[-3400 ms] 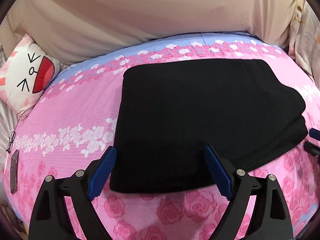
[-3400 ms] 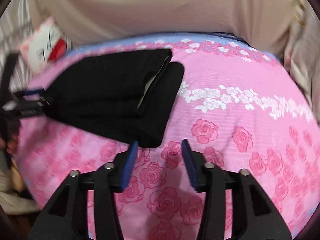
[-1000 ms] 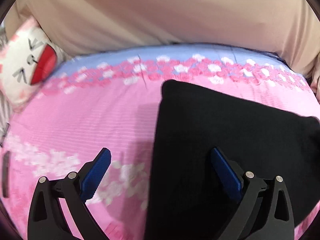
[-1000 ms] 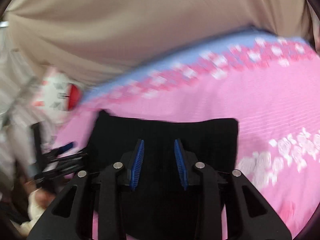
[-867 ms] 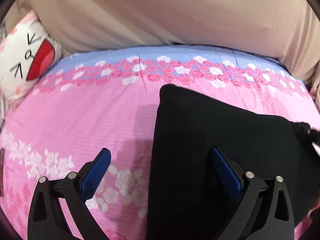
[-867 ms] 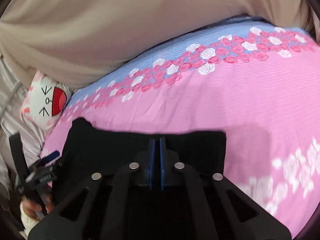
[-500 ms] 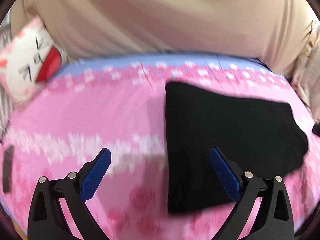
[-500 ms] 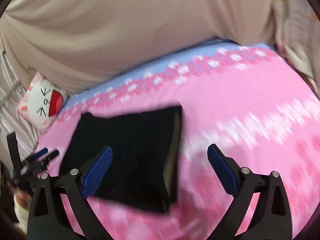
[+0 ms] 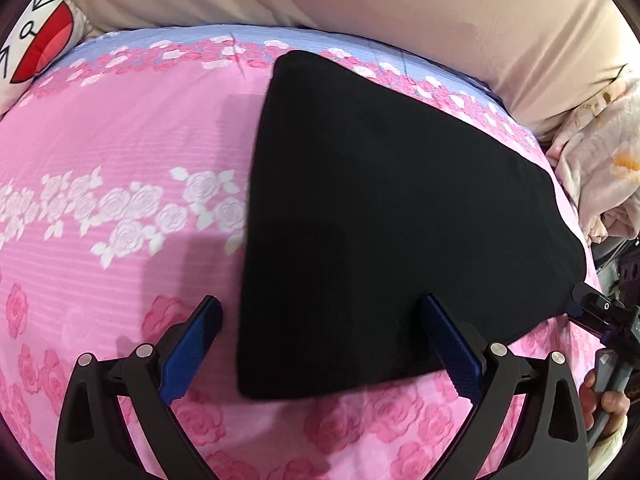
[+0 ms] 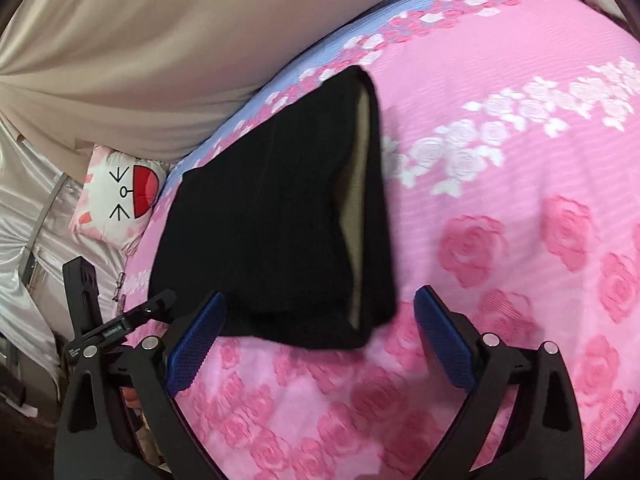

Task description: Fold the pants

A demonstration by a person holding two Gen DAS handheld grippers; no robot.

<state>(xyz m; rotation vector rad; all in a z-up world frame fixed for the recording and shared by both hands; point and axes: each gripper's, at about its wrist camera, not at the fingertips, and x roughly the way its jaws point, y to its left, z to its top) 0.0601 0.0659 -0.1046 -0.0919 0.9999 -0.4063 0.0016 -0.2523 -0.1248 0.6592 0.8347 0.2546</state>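
A bed (image 9: pixel 100 128) is seen, covered by a pink sheet with pink and white roses and a blue strip along the far edge. Black folded pants (image 9: pixel 380 208) are laid flat on it, in the middle and right of the left wrist picture. A white cat-face pillow (image 10: pixel 120 196) is seen at the left of the right wrist picture, by the bed's far corner.

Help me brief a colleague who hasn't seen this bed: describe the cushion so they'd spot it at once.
Start at the pink rose-print bedsheet, with the folded black pants lying on it. Past the pants, at the bed's far edge against the beige curtain, sits the cushion. It alone is white, with a cartoon face and a big red mouth.
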